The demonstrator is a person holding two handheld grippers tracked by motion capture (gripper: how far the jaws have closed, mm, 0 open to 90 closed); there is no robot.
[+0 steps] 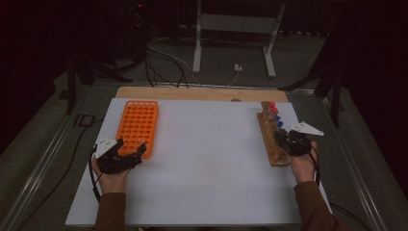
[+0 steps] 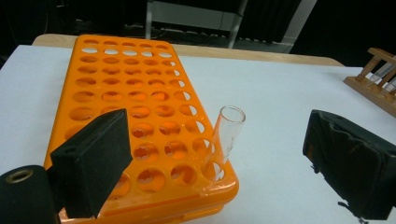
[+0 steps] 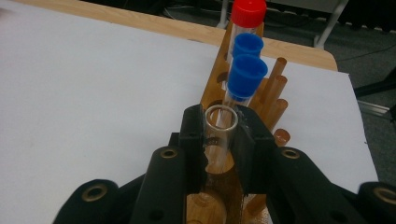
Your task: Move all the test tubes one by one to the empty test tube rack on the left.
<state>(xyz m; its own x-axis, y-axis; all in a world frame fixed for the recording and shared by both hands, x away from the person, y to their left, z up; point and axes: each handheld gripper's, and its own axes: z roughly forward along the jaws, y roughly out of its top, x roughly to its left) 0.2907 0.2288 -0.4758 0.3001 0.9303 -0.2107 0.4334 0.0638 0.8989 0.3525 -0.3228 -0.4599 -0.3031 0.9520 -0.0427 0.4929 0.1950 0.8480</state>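
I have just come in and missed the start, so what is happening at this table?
A person moves test tubes from a wooden rack to an orange rack. The right gripper is shut on an uncapped glass tube standing in the wooden rack, beside capped tubes. The left gripper stands open around another uncapped tube, which leans in a corner hole of the orange rack.

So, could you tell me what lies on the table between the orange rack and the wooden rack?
Nothing: in the high view the white table is bare between the orange rack and the wooden rack.
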